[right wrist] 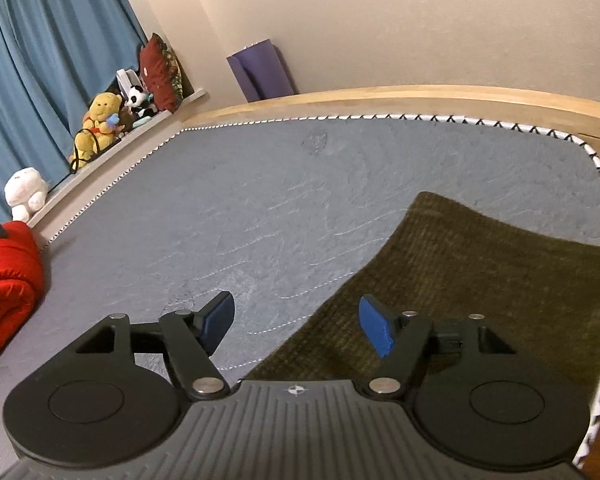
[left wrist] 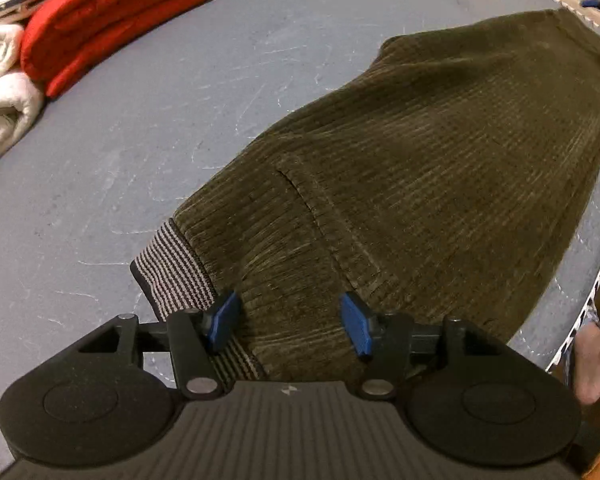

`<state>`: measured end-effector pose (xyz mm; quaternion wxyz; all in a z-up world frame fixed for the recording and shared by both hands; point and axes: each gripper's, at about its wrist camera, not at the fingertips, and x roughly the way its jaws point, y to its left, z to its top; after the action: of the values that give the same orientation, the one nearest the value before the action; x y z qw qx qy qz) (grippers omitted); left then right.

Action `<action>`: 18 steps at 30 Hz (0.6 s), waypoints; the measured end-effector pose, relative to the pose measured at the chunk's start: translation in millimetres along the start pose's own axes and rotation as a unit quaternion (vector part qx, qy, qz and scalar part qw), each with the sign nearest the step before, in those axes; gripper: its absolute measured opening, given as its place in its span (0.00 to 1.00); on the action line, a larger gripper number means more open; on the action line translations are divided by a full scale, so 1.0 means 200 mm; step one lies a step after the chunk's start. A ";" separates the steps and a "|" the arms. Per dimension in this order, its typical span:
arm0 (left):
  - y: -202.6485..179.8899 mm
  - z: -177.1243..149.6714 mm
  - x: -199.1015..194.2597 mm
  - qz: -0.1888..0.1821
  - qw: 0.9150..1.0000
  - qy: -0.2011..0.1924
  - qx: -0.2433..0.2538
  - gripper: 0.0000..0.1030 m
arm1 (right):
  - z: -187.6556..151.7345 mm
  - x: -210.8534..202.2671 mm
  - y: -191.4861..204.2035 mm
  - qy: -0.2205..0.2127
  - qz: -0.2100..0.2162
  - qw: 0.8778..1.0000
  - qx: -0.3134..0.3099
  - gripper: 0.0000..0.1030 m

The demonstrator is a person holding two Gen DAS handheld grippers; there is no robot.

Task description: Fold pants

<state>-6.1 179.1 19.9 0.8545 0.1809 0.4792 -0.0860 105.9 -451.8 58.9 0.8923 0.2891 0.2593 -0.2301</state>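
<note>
One pair of olive corduroy pants (left wrist: 440, 184) lies flat on the grey mattress (left wrist: 160, 140), stretching away ahead of the left gripper (left wrist: 292, 326), whose blue pads stand apart over the striped waistband (left wrist: 176, 268) without clamping it. Spread just as wide and holding nothing, the right gripper (right wrist: 298, 326) hovers above the pants' near edge (right wrist: 480, 280). Folded red bedding (left wrist: 112, 16) and a cream blanket (left wrist: 0, 100) sit well off to the left gripper's far left.
</note>
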 end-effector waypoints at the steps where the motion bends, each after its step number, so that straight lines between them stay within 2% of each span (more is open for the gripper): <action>1: 0.00 0.00 -0.01 0.003 1.000 0.000 -0.006 0.61 | 0.01 -0.02 -0.02 0.000 0.001 1.000 0.003 0.69; 4: -0.06 0.03 -0.07 0.023 0.999 -0.026 0.015 0.61 | 0.06 -0.10 -0.10 -0.008 0.005 1.000 0.012 0.72; 7: -0.11 0.05 -0.15 -0.005 0.998 -0.062 0.007 0.66 | 0.10 -0.17 -0.19 -0.014 0.002 1.000 0.009 0.74; 9: -0.14 0.06 -0.18 -0.007 0.997 -0.082 0.005 0.70 | 0.11 -0.19 -0.25 -0.011 -0.002 1.000 0.008 0.74; 12: -0.17 0.10 -0.21 -0.001 0.996 -0.092 -0.003 0.71 | 0.13 -0.20 -0.37 -0.002 -0.014 1.000 0.018 0.74; 18: -0.17 0.23 -0.21 -0.033 0.993 -0.093 -0.067 0.72 | 0.16 -0.22 -0.61 0.013 -0.032 0.997 0.065 0.74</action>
<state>-3.7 128.7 69.2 0.9024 0.0983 0.4079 -0.0980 14.7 -549.8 57.8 0.8604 0.3412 0.2640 -0.2712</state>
